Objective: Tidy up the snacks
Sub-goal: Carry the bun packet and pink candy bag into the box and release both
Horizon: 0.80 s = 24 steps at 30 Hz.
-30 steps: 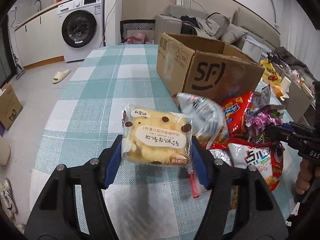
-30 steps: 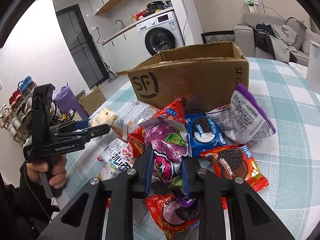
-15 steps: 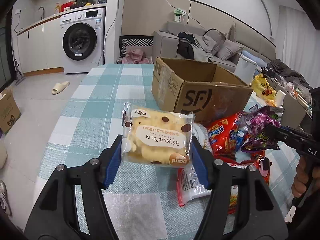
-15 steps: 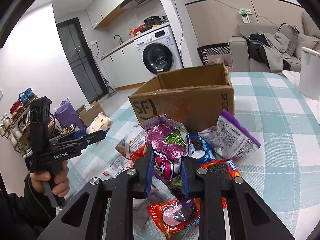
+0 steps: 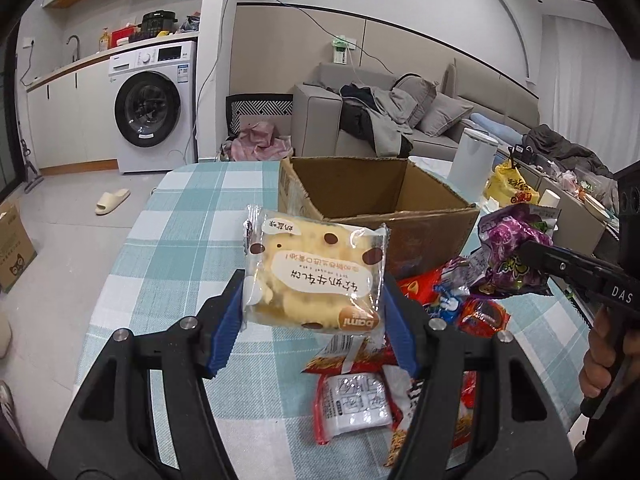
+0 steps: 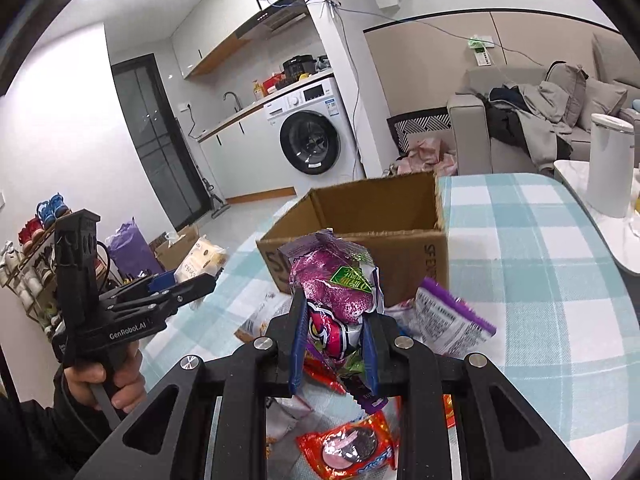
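Observation:
My left gripper [image 5: 314, 326] is shut on a yellow packaged bread [image 5: 316, 276], held above the table short of the open cardboard box [image 5: 376, 196]. My right gripper [image 6: 334, 344] is shut on a purple snack bag [image 6: 334, 280], also raised in front of the box [image 6: 384, 216]. The right gripper with its purple bag shows in the left wrist view [image 5: 512, 252], at the right. The left gripper with the bread shows in the right wrist view [image 6: 200, 264], at the left. Loose snack packets [image 5: 464, 300] lie on the checked tablecloth [image 5: 180, 220] below.
More packets lie under the right gripper: a red cookie pack [image 6: 348, 448] and a purple-edged white bag [image 6: 452, 320]. A white canister [image 6: 610, 164] stands on a side table at the right. A washing machine [image 5: 154, 106] and sofa [image 5: 400, 116] stand beyond the table.
Both grippers have risen with their snacks; the box's open inside has come into view and the snack pile has dropped lower in both views.

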Available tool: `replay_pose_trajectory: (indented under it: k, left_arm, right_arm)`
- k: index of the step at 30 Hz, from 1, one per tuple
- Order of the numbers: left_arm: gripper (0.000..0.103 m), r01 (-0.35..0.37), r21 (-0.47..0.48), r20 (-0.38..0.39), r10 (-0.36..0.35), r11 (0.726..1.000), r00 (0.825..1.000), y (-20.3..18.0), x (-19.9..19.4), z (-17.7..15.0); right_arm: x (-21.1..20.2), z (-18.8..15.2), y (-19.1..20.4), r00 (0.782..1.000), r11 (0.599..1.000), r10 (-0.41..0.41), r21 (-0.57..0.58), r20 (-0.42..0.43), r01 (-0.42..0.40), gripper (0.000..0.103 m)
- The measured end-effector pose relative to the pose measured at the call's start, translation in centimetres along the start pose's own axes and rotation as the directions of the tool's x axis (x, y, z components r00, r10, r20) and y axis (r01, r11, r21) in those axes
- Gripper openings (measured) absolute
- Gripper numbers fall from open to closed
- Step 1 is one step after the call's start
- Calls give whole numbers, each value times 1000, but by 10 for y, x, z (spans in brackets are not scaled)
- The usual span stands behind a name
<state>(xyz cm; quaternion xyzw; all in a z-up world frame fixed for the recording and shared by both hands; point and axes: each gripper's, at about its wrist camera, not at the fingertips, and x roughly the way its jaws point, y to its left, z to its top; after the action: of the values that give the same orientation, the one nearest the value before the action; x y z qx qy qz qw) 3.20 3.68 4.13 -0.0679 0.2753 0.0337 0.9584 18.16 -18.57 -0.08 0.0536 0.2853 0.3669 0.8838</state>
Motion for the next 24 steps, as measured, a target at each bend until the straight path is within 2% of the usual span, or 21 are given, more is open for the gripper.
replay_pose_trajectory:
  k: [12, 24]
  left_arm:
    - [61, 17, 29, 10, -17, 999, 1000, -27, 18, 25]
    - [61, 24, 38, 28, -25, 999, 999, -35, 44, 54]
  right_arm:
    - [-8, 22, -1, 998, 1000, -24, 19, 52, 23, 24]
    - [-4, 54, -12, 995, 998, -52, 42, 86, 49, 24]
